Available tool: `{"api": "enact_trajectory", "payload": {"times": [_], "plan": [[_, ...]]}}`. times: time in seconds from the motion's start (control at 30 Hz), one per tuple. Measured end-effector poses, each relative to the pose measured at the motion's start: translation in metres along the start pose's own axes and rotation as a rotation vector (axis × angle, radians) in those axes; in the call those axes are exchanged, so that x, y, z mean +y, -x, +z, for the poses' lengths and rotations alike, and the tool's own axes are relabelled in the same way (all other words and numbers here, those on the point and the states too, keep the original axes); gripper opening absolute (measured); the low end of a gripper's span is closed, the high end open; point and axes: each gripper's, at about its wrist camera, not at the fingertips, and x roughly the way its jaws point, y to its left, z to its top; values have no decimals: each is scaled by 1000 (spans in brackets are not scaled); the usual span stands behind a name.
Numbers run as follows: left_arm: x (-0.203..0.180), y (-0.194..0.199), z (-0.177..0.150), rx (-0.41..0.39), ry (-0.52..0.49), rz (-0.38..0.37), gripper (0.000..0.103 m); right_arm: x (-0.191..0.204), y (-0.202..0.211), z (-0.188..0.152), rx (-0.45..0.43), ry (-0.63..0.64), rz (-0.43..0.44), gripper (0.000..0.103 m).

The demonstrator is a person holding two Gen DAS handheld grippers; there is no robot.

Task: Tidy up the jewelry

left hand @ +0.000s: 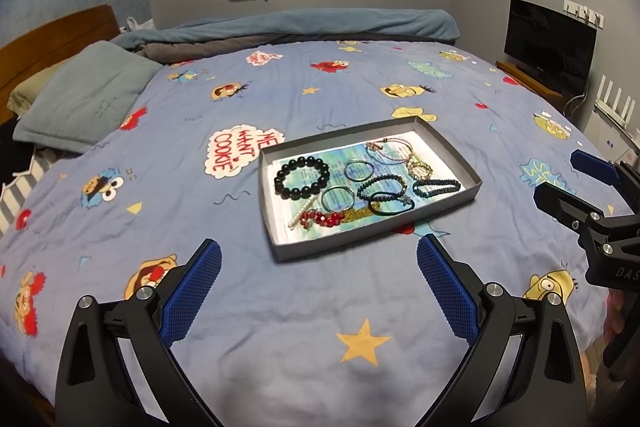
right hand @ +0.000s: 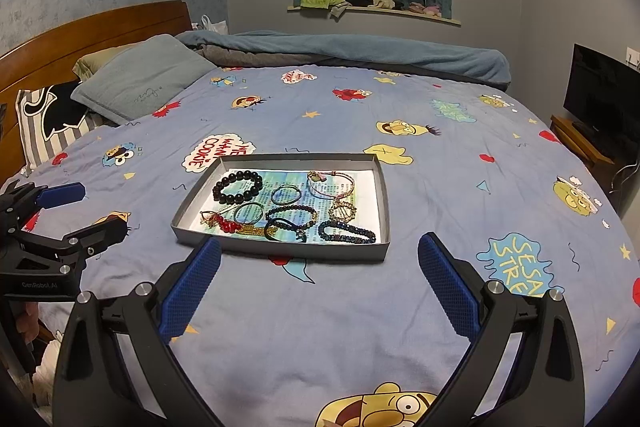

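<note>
Both my left tongs (left hand: 318,291) and right tongs (right hand: 319,289) gape wide, empty, above the bed (right hand: 340,327); the jewelry (right hand: 294,211) lies tangled in the grey tray (right hand: 280,251) ahead, red beads overlapping a gold piece I can't identify

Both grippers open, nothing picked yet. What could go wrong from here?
1. The red beads, gold chain and pearl strand overlap in the tray's near corner; pinching one may drag the others.
2. The tray sits on a soft bedspread, so a downward press could tip it.
3. The thin rings lie flat on paper; the left gripper or right gripper may slip off them.
</note>
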Motion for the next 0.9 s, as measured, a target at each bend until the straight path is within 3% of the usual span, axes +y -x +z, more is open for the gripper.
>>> {"api": "enact_trajectory", "payload": {"times": [0.5, 0.67, 0.9], "plan": [[-1, -2, 1, -15, -18, 4, 98, -1, -1, 0, 4, 4, -3, 97], [4, -5, 2, -19, -5, -28, 98, -1, -3, -1, 8, 4, -5, 97], [9, -16, 0, 4, -1, -6, 98, -3, -13, -6, 25, 7, -9, 97]]}}
